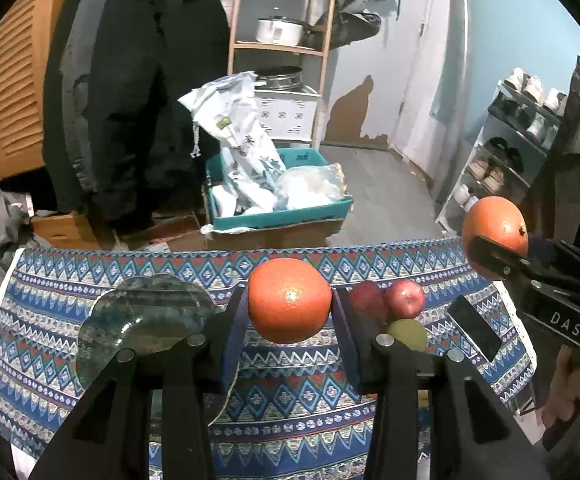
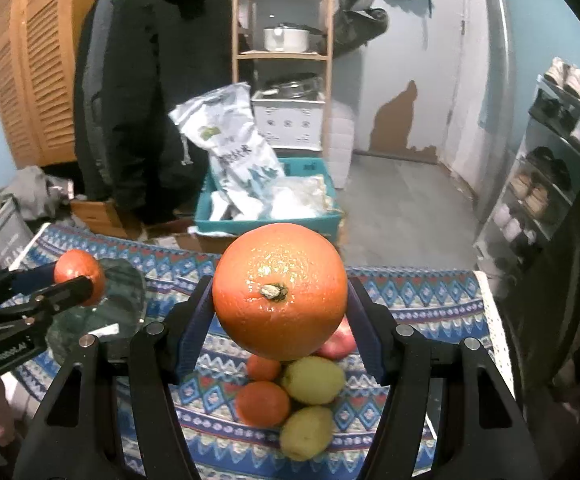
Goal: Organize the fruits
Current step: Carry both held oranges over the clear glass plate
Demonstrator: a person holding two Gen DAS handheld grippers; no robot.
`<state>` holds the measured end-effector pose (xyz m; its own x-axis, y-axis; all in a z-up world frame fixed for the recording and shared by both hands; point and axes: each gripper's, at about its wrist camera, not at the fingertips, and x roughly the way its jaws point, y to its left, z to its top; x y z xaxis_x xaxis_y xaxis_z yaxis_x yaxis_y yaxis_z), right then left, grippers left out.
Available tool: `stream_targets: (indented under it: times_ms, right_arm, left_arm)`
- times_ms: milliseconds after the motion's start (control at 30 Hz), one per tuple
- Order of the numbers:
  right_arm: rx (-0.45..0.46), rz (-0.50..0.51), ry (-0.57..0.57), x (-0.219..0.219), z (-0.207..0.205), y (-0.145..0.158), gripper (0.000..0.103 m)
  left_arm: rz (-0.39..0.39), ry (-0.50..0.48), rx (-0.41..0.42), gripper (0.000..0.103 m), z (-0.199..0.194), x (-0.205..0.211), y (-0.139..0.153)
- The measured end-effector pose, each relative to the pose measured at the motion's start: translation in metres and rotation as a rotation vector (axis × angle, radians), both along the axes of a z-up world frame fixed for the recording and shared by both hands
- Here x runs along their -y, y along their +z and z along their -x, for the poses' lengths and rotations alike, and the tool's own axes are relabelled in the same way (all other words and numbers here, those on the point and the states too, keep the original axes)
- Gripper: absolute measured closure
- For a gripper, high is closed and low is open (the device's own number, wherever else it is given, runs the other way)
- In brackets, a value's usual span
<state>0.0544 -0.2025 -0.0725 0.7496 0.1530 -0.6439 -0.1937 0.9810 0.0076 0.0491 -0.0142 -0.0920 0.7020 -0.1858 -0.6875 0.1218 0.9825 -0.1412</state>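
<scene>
While each gripper's fingers clench a round, firm, smooth-skinned orange across its middle, left gripper (image 1: 290, 304) and right gripper (image 2: 280, 296) probably risk slippage above the tabletop (image 1: 290, 364).

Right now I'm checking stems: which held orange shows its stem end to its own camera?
The right gripper's orange; the left gripper's orange shows only smooth peel.

Glossy, dimpled orange (image 2: 280, 292) above woven patterned tablecloth (image 2: 422, 300) and clear glass plate (image 1: 146, 320).
</scene>
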Motion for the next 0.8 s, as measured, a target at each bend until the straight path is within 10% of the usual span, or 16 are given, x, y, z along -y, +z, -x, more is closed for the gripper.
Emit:
stream_targets:
  times_ms: [800]
  right_arm:
    - [-0.108,-0.029,0.191,-0.115,-0.032,-0.023,0.038]
  left_arm:
    - [0.031,0.178,-0.042,0.06,0.003,-0.099,-0.016]
